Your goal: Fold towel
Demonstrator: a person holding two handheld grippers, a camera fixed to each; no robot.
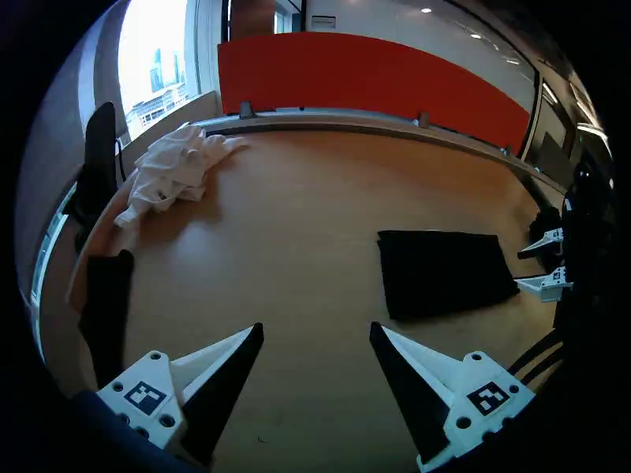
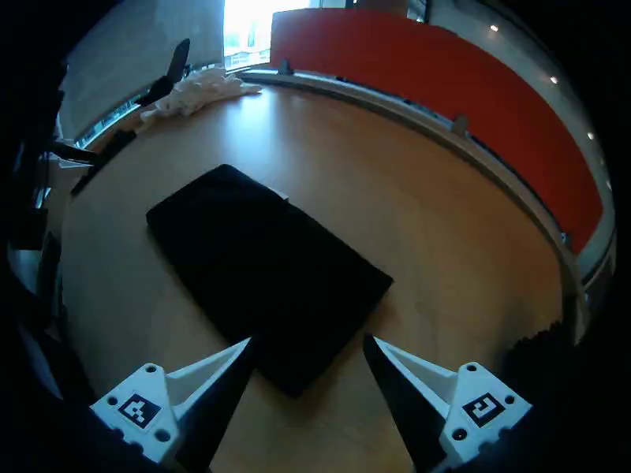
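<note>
The broad light-brown wooden tabletop (image 1: 315,197) is backed by a long red divider panel (image 1: 371,79) along its far edge. A black rectangular folded towel (image 2: 260,268) lies flat on the wood, well apart from a crumpled white cloth (image 1: 177,165) at the far corner. The right tool (image 2: 308,343) is spread wide, with the towel's near corner between its fingers and nothing pinched. The left tool (image 1: 315,347) is also spread wide, over bare wood.
</note>
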